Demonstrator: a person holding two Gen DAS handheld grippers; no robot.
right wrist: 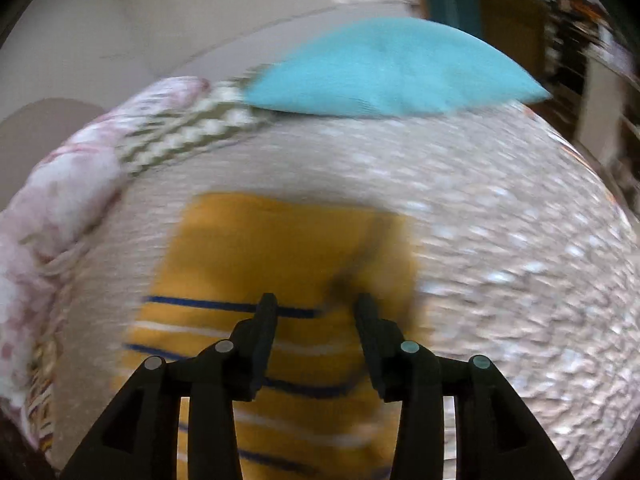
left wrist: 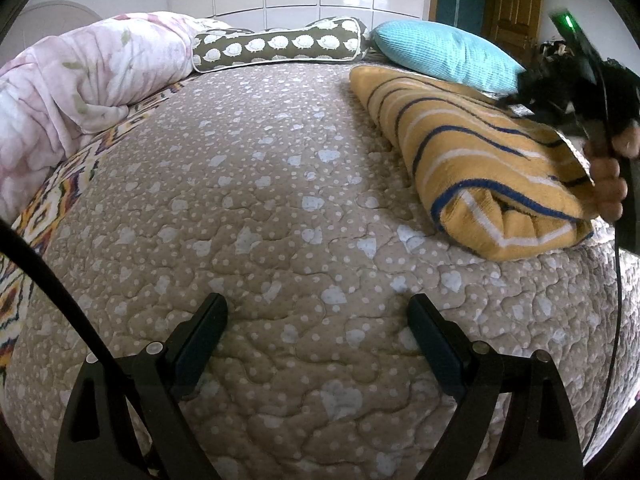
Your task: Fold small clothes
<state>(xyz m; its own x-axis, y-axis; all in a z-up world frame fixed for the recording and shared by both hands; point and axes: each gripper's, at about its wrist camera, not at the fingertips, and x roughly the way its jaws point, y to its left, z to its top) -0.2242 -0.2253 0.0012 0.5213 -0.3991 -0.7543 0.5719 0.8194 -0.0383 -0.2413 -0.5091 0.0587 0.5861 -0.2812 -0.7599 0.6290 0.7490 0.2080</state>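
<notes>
A folded mustard-yellow garment [left wrist: 480, 152] with blue and white stripes lies on the quilted bed at the right of the left wrist view. It also shows in the blurred right wrist view [right wrist: 280, 248], below the fingers. My left gripper [left wrist: 318, 308] is open and empty over bare quilt, to the left of the garment. My right gripper [right wrist: 316, 306] is open above the garment's striped part, and holds nothing. In the left wrist view the right gripper and the hand that holds it [left wrist: 608, 184] are at the garment's right edge.
A beige quilted bedspread [left wrist: 280, 220] covers the bed. A pink floral duvet [left wrist: 80, 80] is bunched at the left. A patterned bolster [left wrist: 280, 44] and a teal pillow [left wrist: 444, 54] lie at the head. A wooden door [left wrist: 516, 4] stands at the back right.
</notes>
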